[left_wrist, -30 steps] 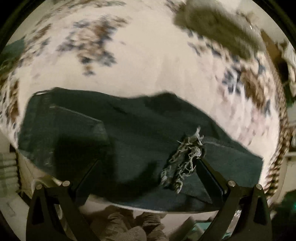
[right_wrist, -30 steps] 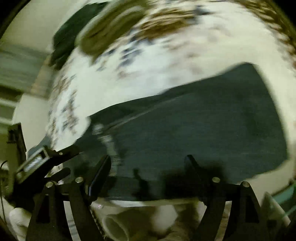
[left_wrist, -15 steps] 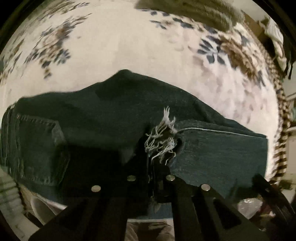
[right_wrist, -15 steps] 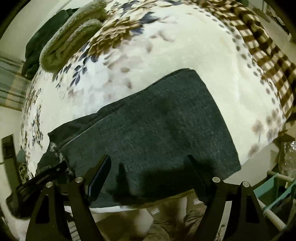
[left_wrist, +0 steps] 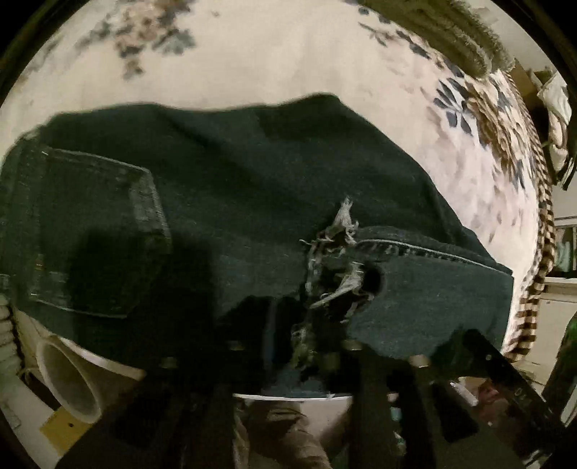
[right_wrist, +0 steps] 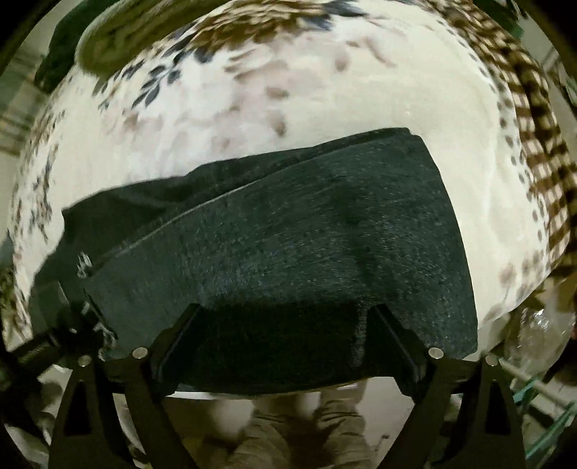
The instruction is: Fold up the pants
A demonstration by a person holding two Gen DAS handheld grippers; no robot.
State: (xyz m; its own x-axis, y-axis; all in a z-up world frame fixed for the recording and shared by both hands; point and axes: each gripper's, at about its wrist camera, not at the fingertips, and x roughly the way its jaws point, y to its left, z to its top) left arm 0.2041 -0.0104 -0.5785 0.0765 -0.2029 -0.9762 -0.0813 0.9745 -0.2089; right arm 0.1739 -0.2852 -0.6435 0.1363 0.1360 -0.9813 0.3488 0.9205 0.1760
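Observation:
Dark jeans [left_wrist: 234, 187] lie folded on a floral bedspread [left_wrist: 288, 54], the back pocket [left_wrist: 93, 231] at the left and a frayed hem [left_wrist: 339, 245] near the middle. My left gripper [left_wrist: 306, 339] points down at the bed's near edge. Its jaws are opening, with frayed threads and denim between the fingers, which no longer pinch them. In the right wrist view the folded leg of the jeans [right_wrist: 306, 223] spreads across the bed. My right gripper [right_wrist: 285, 314] hangs over its near edge, jaws wide and still opening, denim below the gap and nothing gripped.
An olive towel [left_wrist: 450, 32] and dark folded cloth [right_wrist: 57, 47] lie at the far side of the bed. A checked border [right_wrist: 533, 126] runs along the right edge. A white tube [left_wrist: 68, 382] and the person's legs [right_wrist: 288, 443] are below the near edge.
The left gripper went from wide open to shut at the frayed hem, then parted again and sank a little. The right gripper spread slightly wider and shifted along the folded leg.

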